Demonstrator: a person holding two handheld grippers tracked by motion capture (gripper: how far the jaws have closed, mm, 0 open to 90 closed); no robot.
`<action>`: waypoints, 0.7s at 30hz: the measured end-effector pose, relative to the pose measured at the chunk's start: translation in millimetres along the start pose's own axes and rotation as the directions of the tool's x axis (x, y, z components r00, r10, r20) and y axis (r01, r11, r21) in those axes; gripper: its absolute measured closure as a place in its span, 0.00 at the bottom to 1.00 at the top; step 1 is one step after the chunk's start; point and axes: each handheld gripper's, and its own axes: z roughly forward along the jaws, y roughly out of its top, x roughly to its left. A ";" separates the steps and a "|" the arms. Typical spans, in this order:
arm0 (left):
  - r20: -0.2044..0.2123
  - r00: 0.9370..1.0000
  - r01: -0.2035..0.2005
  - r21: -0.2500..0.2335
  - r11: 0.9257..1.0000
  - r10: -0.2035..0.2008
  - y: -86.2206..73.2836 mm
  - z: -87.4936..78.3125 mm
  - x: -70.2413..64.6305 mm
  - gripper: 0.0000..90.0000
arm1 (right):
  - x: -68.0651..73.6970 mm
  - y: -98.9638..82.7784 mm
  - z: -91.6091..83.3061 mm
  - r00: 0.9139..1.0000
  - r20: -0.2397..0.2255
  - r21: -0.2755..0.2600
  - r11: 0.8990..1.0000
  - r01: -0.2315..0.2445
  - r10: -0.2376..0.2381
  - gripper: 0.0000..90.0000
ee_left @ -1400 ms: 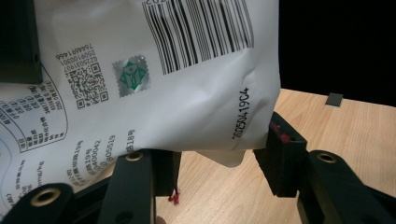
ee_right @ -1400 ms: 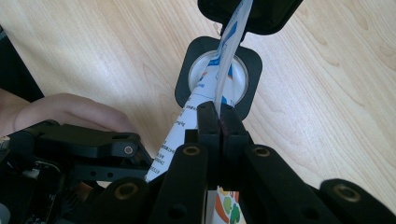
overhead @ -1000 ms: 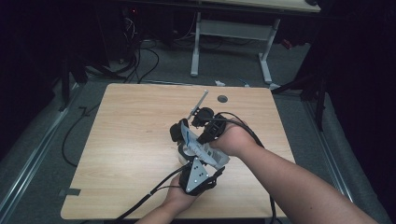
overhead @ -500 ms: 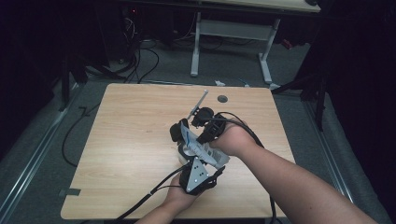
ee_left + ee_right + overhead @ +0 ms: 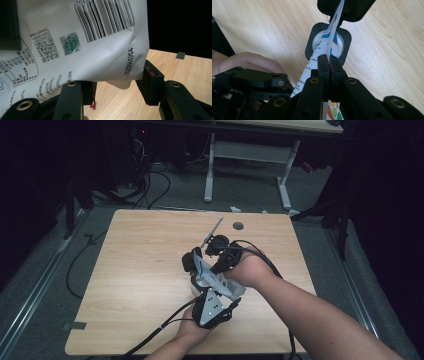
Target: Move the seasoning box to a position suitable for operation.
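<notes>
White printed pouch (image 5: pixel 82 45) with barcode, QR code, green stamp and date code, held upright on edge above the wooden table, lower end over a round white container (image 5: pixel 328 43) in a black square holder

A light wooden table (image 5: pixel 140 270) with a small round hole (image 5: pixel 238 225) near its far edge stands on grey carpet (image 5: pixel 45 290) in a dim room. Beyond it a second table's white metal legs (image 5: pixel 210 170) rise from the floor, and black cables (image 5: pixel 150 185) lie tangled in the dark at the back. A bit of grey tape (image 5: pixel 73 325) sticks to the carpet by the near left corner.
</notes>
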 end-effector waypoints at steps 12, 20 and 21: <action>-0.003 1.000 -0.003 0.000 1.000 0.003 -0.6 0.3 0.2 0.61 | 0.1 0.2 0.5 1.000 -0.001 -0.001 1.000 0.000 0.000 1.00; -0.002 1.000 -0.008 0.001 1.000 0.008 -1.0 1.0 0.9 0.61 | -1.2 -0.5 0.2 1.000 0.001 -0.005 1.000 0.001 -0.001 1.00; -0.002 1.000 -0.010 0.003 1.000 0.010 -1.5 1.2 0.8 0.61 | -0.7 -0.6 0.2 1.000 0.001 -0.004 1.000 -0.004 0.004 1.00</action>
